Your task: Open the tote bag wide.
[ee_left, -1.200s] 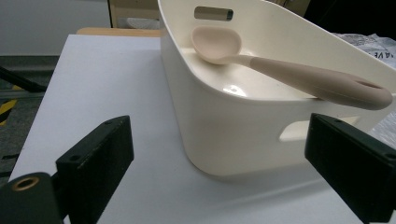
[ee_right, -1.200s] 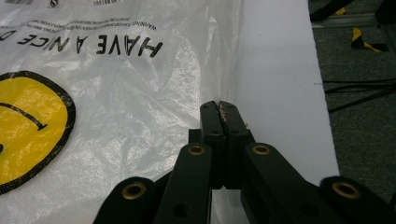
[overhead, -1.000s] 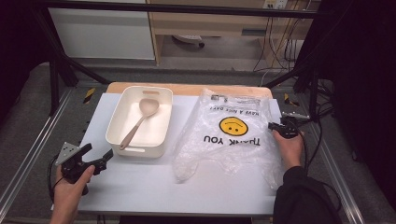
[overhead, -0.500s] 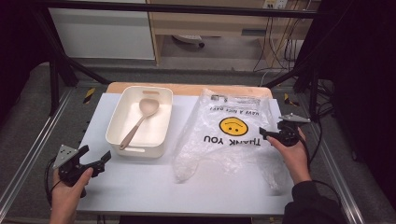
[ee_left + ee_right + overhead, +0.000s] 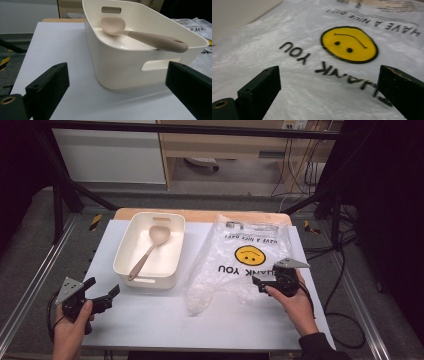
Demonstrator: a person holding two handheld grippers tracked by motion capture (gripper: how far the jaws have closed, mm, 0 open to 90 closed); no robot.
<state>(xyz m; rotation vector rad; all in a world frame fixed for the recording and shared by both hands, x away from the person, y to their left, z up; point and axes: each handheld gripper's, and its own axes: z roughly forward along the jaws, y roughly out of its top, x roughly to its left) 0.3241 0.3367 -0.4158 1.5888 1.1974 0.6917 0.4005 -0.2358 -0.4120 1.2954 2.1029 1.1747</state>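
A clear plastic bag [image 5: 240, 265] printed with a yellow smiley face and "THANK YOU" lies flat on the right half of the white table [image 5: 150, 325]. My right gripper [image 5: 257, 284] hovers over the bag's near right part. Its jaws have just been opening and now stand open with nothing between them. In the right gripper view, the bag [image 5: 312, 30] and its smiley face [image 5: 349, 44] lie beyond my right gripper [image 5: 329, 85]. My left gripper [image 5: 103, 287] is open at the table's near left, aimed at the cream bin [image 5: 122, 255] holding a beige spoon [image 5: 150, 247].
In the left gripper view the bin [image 5: 117, 65] stands close ahead, and the spoon's handle [image 5: 150, 40] rests on its near rim. Bare white table [image 5: 60, 50] lies to its left. A metal frame and cables surround the table.
My right gripper moved from the bag's far right edge toward the person and leftward, and its jaws opened. The left gripper stayed about where it was.
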